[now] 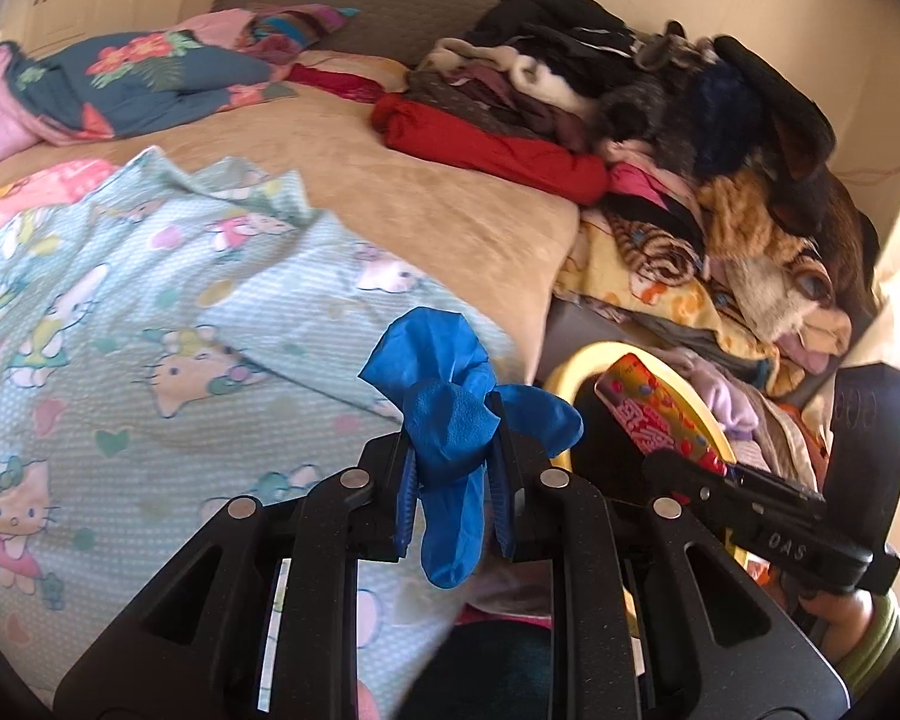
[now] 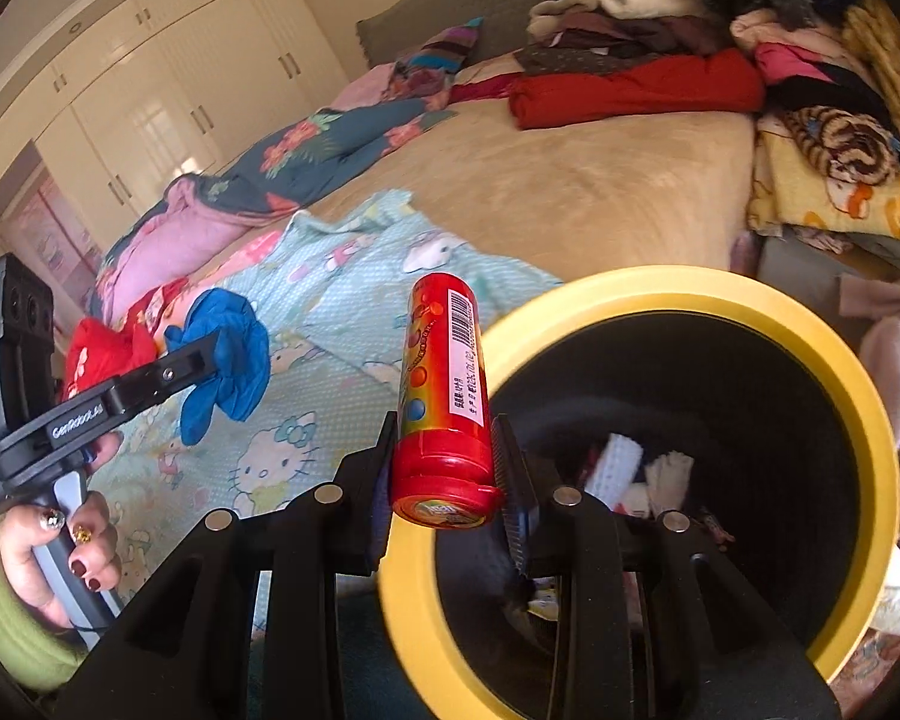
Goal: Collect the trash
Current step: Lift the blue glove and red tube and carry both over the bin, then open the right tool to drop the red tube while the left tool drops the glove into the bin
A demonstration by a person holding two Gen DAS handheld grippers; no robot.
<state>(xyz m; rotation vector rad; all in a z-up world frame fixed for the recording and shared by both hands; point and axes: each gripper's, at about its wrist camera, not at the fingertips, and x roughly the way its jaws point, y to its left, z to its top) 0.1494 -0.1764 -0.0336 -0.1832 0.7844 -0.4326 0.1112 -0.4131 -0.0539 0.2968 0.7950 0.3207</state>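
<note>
My left gripper (image 1: 450,450) is shut on a crumpled blue glove (image 1: 450,396) and holds it above the bed's Hello Kitty sheet; the glove also shows in the right wrist view (image 2: 225,360). My right gripper (image 2: 447,468) is shut on a red candy tube (image 2: 441,396) with a barcode, held upright over the near rim of a bin with a yellow rim (image 2: 720,288). The bin is black inside and holds several pieces of trash (image 2: 630,468). In the left wrist view the tube (image 1: 660,414) and the bin rim (image 1: 606,354) are at the right.
A bed with a tan blanket (image 2: 600,180) and a Hello Kitty sheet (image 1: 150,330). A high pile of clothes (image 1: 660,108) lies along the bed's far right side. A floral quilt (image 1: 138,78) lies at the head. White wardrobes (image 2: 150,90) stand beyond. A red item (image 2: 102,354) lies on the sheet.
</note>
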